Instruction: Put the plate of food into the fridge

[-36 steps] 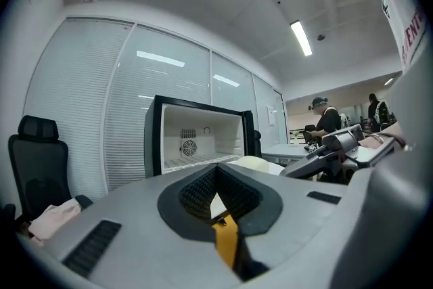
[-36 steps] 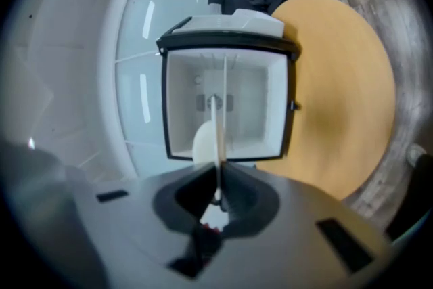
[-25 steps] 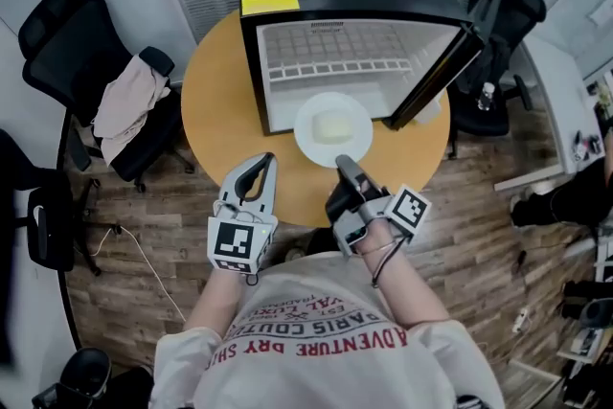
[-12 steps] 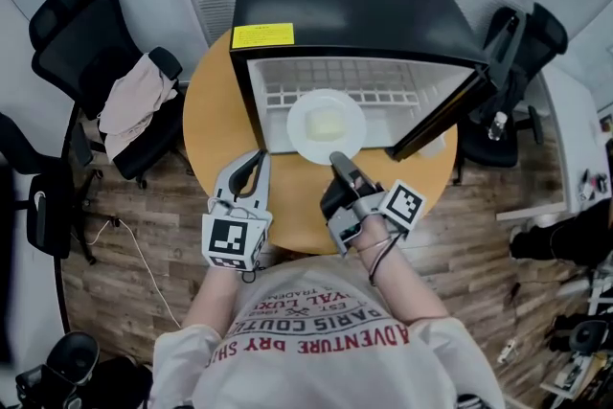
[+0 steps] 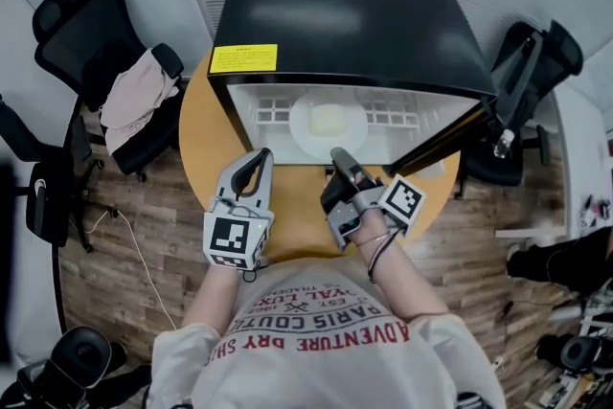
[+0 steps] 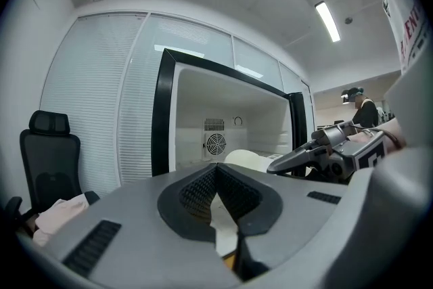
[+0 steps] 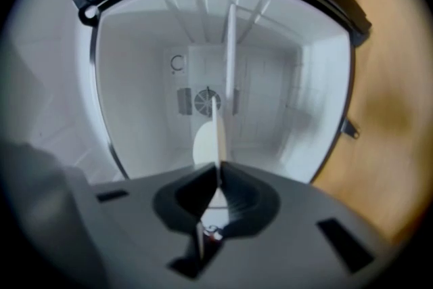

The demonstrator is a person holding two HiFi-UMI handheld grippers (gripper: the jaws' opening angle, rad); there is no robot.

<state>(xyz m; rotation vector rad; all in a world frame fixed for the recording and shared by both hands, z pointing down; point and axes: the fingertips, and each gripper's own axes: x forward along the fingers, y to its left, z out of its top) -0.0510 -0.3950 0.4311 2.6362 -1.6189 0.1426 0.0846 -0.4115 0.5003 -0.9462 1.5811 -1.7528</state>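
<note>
The black mini fridge with a white interior [image 5: 345,5] stands open on the round wooden table [image 5: 196,148]. Its door [image 5: 445,141] is swung out to the right. A second ago the round white plate [image 5: 328,122] hung over the table just outside the opening. Half a second ago it was crossing the front edge. Now it is inside the cavity, above the white gridded shelf [image 5: 273,113], with only its near rim close to the opening. Whether it rests on the shelf I cannot tell. Both grippers have moved toward the fridge with it.

The plate lies level and face up. Being round it has no long axis. It reaches away from the person into the fridge, the gripped rim being its nearest part. The right gripper [image 5: 337,158] is turned on its side, jaws pinched on that rim, and in the right gripper view the plate shows edge-on between them. The left gripper [image 5: 257,160] hovers over the table just beside the right one, outside the fridge, its jaws closed together on nothing. A pale yellow block of food [image 5: 329,121] sits at the plate's middle.
</note>
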